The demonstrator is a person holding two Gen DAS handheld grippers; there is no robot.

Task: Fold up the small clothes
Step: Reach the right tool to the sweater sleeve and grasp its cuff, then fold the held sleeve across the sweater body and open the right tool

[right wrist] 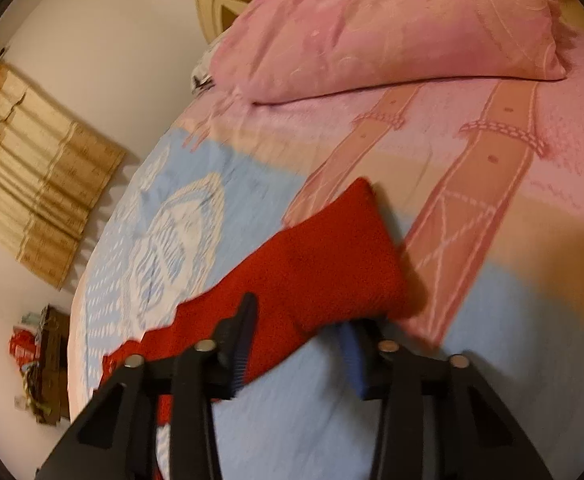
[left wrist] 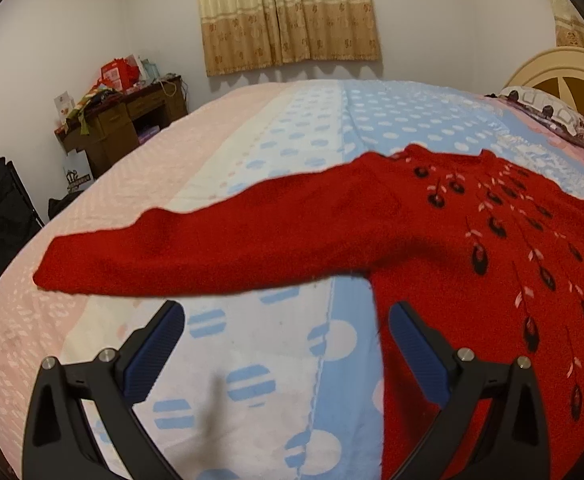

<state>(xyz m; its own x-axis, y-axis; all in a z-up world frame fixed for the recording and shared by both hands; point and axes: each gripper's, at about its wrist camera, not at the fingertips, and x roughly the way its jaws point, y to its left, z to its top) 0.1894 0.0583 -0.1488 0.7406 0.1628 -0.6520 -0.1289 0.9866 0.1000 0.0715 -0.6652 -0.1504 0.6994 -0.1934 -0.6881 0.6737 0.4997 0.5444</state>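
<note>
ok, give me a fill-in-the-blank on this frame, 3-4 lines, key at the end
1. The sweater lying on the bed is ____ in colour.
2. The left gripper holds ____.
3. The right gripper has the sweater's ____ between its fingers.
4. The pillow near the headboard is ____.

Missing words: red; nothing; sleeve; pink

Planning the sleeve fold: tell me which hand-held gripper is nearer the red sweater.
Right: its fingers straddle a sleeve of the red sweater. Left hovers open beside the body.
</note>
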